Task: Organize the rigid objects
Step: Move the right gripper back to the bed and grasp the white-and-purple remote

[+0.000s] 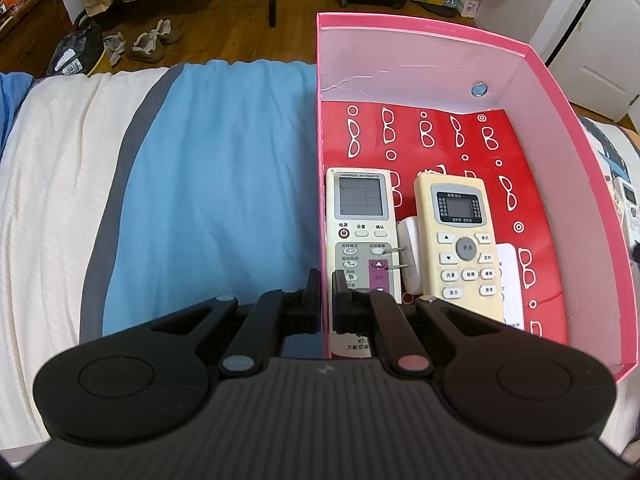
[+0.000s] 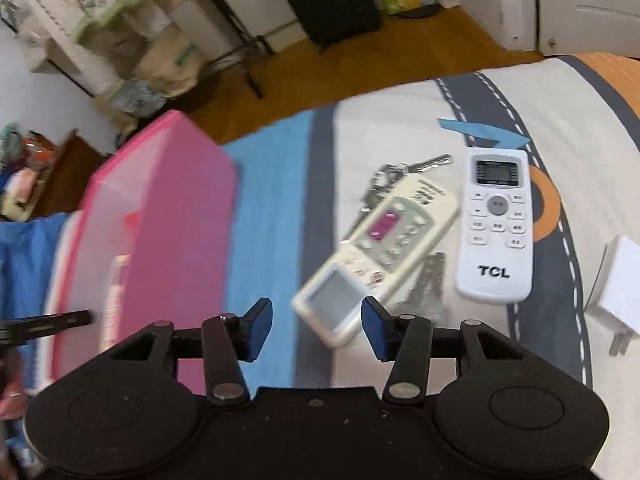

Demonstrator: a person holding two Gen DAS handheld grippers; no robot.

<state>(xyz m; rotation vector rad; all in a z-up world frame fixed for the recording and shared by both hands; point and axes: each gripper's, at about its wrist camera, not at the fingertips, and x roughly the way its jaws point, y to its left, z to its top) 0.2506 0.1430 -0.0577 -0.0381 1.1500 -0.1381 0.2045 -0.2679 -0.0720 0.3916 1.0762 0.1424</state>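
Two views from handheld grippers working over a bed with a cream, grey and blue cover [image 1: 208, 184].

In the left wrist view, the left gripper [image 1: 327, 300] points steeply down at the near left wall of a pink cardboard box [image 1: 556, 92]. Its jaws are pinched together on that wall, one finger outside the box and one inside. The box sits on the bed and has a red lining printed with white spectacles. Inside it, two air-conditioner remotes lie face up, side by side: a white universal remote [image 1: 362, 236] against the left wall, and a cream remote [image 1: 460, 240] to its right. A white plug adapter [image 1: 410, 256] lies between and partly under them, its two metal prongs resting on the universal remote. A white card [image 1: 512, 276] shows just right of the cream remote.

In the right wrist view, which is blurred, the right gripper [image 2: 317, 328] hovers over the bed cover with its jaws about half open and nothing between them. Just beyond its fingertips a pale remote with purple buttons [image 2: 380, 248] lies diagonally, partly on top of a bunch of keys [image 2: 404, 170]. A white TCL remote [image 2: 496, 224] lies just to its right, and a white charger block [image 2: 616, 284] sits at the right edge. The pink box stands to the left
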